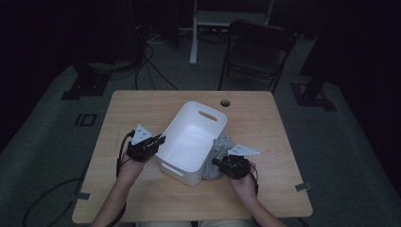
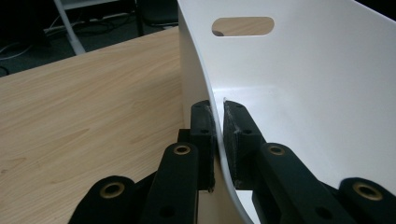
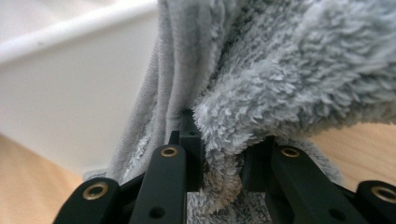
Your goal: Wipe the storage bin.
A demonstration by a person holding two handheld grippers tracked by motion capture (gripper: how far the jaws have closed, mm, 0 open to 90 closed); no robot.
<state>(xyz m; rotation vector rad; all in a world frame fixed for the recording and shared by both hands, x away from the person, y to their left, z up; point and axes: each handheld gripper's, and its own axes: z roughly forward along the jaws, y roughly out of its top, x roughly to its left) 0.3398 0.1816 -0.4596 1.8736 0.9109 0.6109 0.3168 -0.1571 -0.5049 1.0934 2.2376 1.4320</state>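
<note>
1. A white bin (image 1: 191, 142) sits near the middle of the wooden table (image 1: 265, 123), its long axis running from 7 o'clock to 1 o'clock, with a slot handle in the far end wall.
2. The left gripper (image 1: 158, 140) is at the bin's 9 o'clock side; in the left gripper view its jaws are clamped on the bin's thin wall (image 2: 205, 84), one pad outside, one inside.
3. The right gripper (image 1: 217, 162) is at the bin's 4 o'clock side, its jaws closed on a fold of a grey fluffy towel (image 3: 280, 70).
4. The towel (image 1: 218, 149) is bunched against the bin's outer wall, partly on the table.
</note>
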